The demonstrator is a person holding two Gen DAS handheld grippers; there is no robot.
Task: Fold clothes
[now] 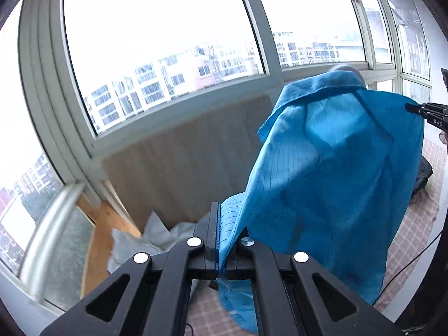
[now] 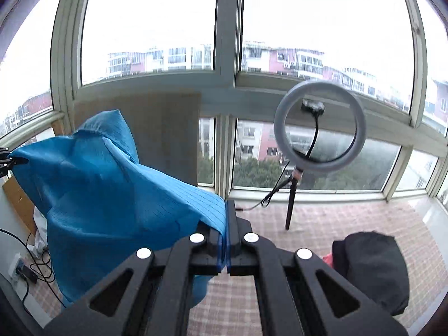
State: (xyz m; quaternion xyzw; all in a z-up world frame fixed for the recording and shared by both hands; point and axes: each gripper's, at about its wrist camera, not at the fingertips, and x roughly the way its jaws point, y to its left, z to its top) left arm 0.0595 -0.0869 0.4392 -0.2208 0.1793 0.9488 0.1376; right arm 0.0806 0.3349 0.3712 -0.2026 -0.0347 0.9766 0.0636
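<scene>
In front of the balcony windows (image 2: 226,28), the blue shirt (image 1: 330,168) hangs in the air, stretched between the two tongs. Left gripper (image 1: 217,235): jaws closed on a stitched hem, cloth pinched between the pads. Right gripper (image 2: 226,224): jaws closed likewise on another edge, fabric draping off to its left.

Left view only: the right tongs seen from outside at the frame's right edge, gripping the shirt's far corner; the collar at top; a white sack (image 1: 140,246) on the floor against the wall.

Right view only: a ring light (image 2: 319,126) on a stand, a black bundle (image 2: 372,268) on the checked floor (image 2: 322,224), and cables (image 2: 36,266) at lower left.
</scene>
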